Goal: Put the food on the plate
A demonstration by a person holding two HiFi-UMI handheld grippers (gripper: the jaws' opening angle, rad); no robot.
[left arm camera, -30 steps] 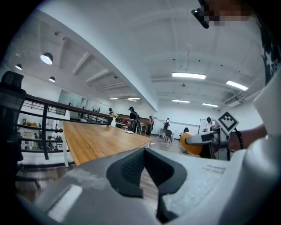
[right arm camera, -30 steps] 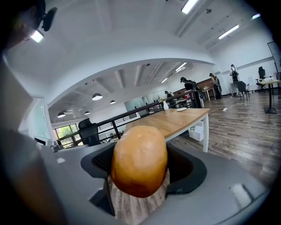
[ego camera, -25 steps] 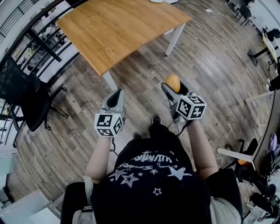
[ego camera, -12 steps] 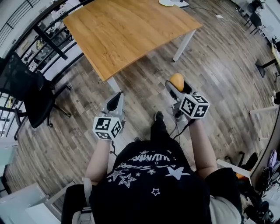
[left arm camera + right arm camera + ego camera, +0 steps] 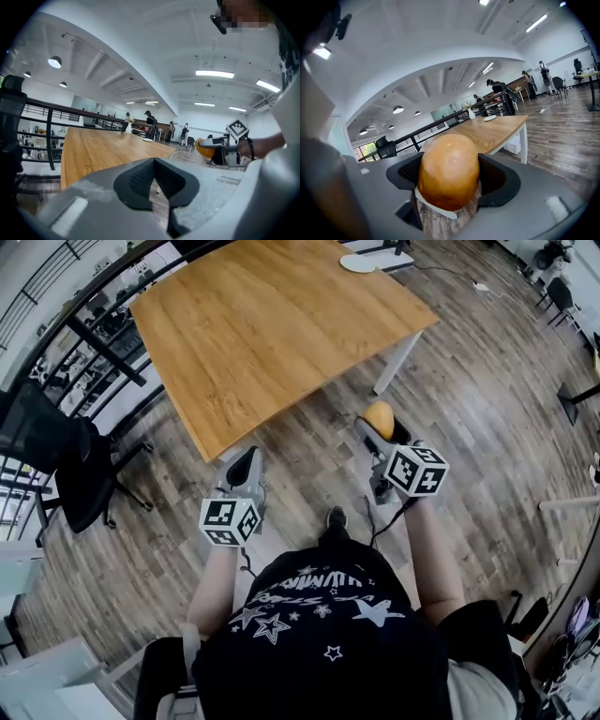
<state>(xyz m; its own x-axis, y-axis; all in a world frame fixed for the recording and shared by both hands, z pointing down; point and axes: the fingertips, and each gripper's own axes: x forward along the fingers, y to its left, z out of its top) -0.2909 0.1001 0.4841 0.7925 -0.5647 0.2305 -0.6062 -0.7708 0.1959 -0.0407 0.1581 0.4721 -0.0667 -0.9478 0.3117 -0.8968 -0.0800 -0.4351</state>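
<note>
Left gripper (image 5: 246,466): I see its jaws drawn together with nothing between them; it hangs over the wood floor (image 5: 469,381), just short of the table's near corner.
Right gripper (image 5: 380,426): I read it as clamped on the bread roll (image 5: 449,171), a pad pressing on each side.
Bread roll: round and golden-brown, raised above the floor beside the table's white leg (image 5: 395,362), well apart from the plate.
Table (image 5: 272,324): bare light wood in front of both grippers.
Plate (image 5: 360,262): white, at the table's far end, with a small white vase (image 5: 472,114) close by.
Office chair (image 5: 56,451): black, off to my left by the railing.
</note>
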